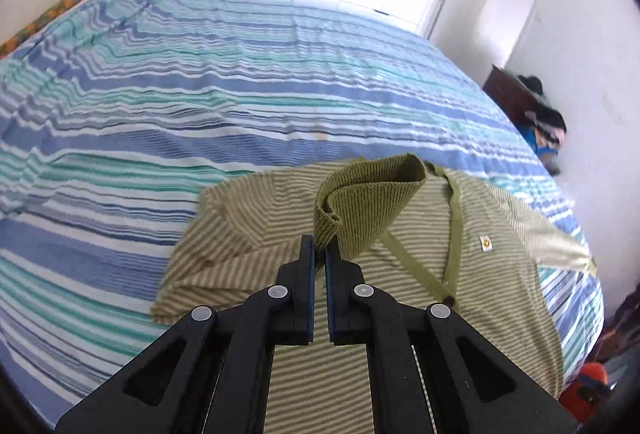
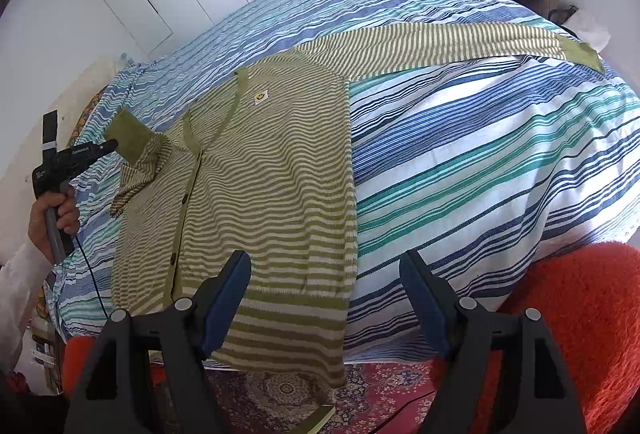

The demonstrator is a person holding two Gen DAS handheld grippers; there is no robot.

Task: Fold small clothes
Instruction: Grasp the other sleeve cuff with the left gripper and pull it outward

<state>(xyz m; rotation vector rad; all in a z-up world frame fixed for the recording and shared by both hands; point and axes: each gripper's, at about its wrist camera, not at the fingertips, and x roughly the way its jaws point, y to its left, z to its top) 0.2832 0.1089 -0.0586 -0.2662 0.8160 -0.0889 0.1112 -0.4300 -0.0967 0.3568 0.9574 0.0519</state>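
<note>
smiley-face patch (image 2: 260, 96) on cardigan (image 2: 272, 170)

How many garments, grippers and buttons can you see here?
Striped green cardigan: 1
Grippers: 2, left gripper and right gripper
Dark buttons on the cardigan: 3 visible in the right wrist view
Total: 6

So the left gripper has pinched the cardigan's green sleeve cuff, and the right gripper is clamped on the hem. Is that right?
Not quite. The left gripper is indeed shut on the sleeve cuff of the striped cardigan, but the right gripper is open: the right wrist view shows its jaws spread wide above the hem, gripping nothing.
</note>
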